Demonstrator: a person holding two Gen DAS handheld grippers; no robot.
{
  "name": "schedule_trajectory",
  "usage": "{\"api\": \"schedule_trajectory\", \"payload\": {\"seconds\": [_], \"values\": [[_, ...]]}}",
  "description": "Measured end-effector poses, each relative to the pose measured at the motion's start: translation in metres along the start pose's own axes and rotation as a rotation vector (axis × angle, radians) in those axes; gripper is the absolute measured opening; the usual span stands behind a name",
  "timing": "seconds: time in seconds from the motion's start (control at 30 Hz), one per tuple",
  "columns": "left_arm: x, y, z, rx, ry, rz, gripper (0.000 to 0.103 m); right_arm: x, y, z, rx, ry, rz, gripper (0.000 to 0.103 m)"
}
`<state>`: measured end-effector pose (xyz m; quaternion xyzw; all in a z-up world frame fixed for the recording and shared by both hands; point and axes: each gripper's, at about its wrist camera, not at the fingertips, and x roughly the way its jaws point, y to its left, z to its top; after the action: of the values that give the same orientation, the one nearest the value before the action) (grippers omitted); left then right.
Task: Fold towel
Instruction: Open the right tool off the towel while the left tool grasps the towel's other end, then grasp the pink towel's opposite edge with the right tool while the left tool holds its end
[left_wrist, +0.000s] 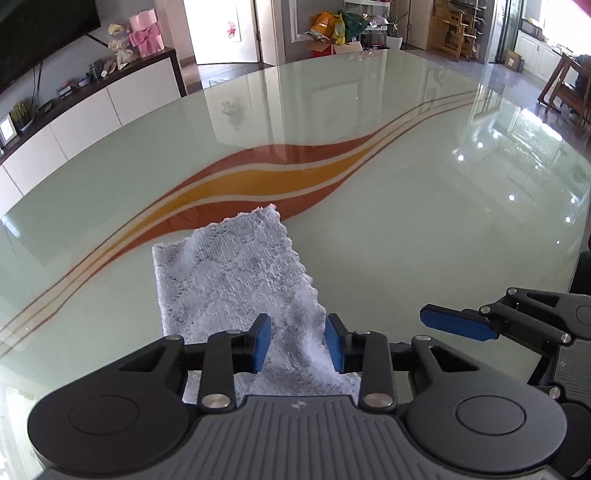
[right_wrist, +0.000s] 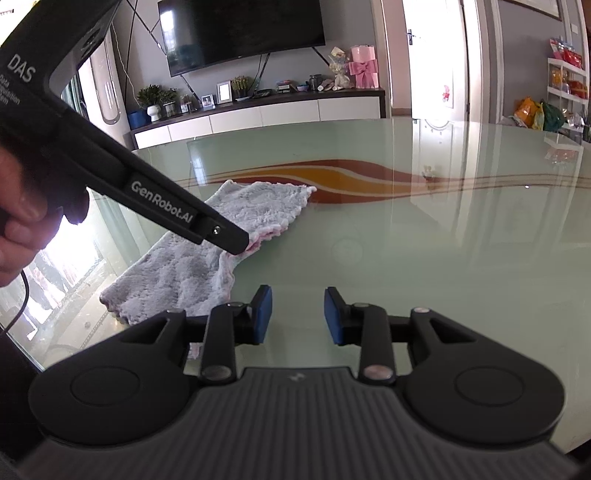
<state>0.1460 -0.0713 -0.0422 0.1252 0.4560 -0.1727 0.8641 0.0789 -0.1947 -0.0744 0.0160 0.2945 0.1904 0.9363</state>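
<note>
We keep the left gripper (left_wrist: 297, 343) low so its half-open jaws pinch the towel's (left_wrist: 236, 280) raised edge, towel lying near the table's (left_wrist: 406, 240) near edge; the right view shows what looks like contact there, with the right gripper (right_wrist: 297, 314) half-open, empty, beside it.

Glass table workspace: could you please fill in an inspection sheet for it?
Surface: pale green glass table with orange wave stripes, glossy and reflective.
Job's things: grey fluffy towel with a pink edge, lying rumpled.
Clutter: nothing seen on the table.
Grippers: left tongs open astride a raised towel fold; right tongs open over bare glass beside the towel.
Cables: thin black cable hanging below the person's hand.
Surroundings: wall television; white sideboard bearing a pink gift box.
</note>
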Motion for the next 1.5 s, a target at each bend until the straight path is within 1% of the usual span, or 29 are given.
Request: {"api": "schedule_trajectory", "payload": {"seconds": [0.17,0.27,0.3,0.33,0.4,0.43,0.57,0.63,0.77,0.87,0.93,0.97,1.17,1.37,1.4,1.43,1.5], "values": [[0.008,-0.010,0.005,0.009,0.012,-0.001,0.036,-0.001,-0.001,-0.002,0.004,-0.001,0.002,0.031],[0.013,-0.012,0.007,0.005,0.023,0.022,0.035,-0.001,-0.002,-0.003,0.005,0.002,0.001,0.031],[0.013,-0.012,0.007,0.002,0.025,0.022,0.022,-0.001,-0.002,-0.003,0.006,0.004,0.001,0.031],[0.014,-0.010,0.007,-0.014,0.027,0.011,0.013,-0.001,-0.002,-0.003,0.005,0.004,0.001,0.034],[0.014,-0.007,0.007,-0.035,0.027,-0.005,0.011,-0.001,-0.003,-0.004,0.005,0.003,-0.001,0.035],[0.012,-0.006,0.007,-0.038,0.023,-0.012,0.009,-0.001,-0.003,-0.004,0.007,0.003,0.000,0.035],[0.009,-0.005,0.007,-0.047,0.016,-0.027,0.008,-0.001,-0.004,-0.004,0.005,0.003,0.001,0.035],[0.009,-0.003,0.007,-0.058,0.018,-0.038,0.001,-0.001,-0.003,-0.004,0.005,0.004,0.002,0.035],[0.015,0.003,0.006,-0.092,0.027,-0.061,0.001,-0.002,-0.004,-0.004,0.006,0.004,0.001,0.035],[0.017,0.003,0.006,-0.097,0.024,-0.060,0.005,-0.003,-0.005,-0.005,0.007,0.004,-0.001,0.036],[0.016,0.002,0.007,-0.095,0.018,-0.052,0.014,-0.004,-0.005,-0.005,0.007,0.003,-0.002,0.036],[0.016,0.001,0.007,-0.092,0.014,-0.045,0.015,-0.004,-0.005,-0.005,0.005,0.003,-0.001,0.036],[0.020,-0.003,0.009,-0.068,0.042,-0.033,0.016,-0.004,-0.004,-0.005,0.004,0.003,0.000,0.037],[0.024,0.000,0.009,-0.084,0.049,-0.026,0.017,-0.004,-0.004,-0.005,0.002,0.002,-0.002,0.037],[0.024,0.000,0.009,-0.084,0.049,-0.026,0.014,-0.004,-0.004,-0.005,0.002,0.002,-0.002,0.037],[0.023,0.001,0.009,-0.086,0.045,-0.030,0.001,-0.004,-0.005,-0.004,0.003,0.003,-0.002,0.037],[0.020,0.002,0.008,-0.091,0.032,-0.041,0.001,-0.004,-0.005,-0.004,0.001,0.003,-0.003,0.037]]}}
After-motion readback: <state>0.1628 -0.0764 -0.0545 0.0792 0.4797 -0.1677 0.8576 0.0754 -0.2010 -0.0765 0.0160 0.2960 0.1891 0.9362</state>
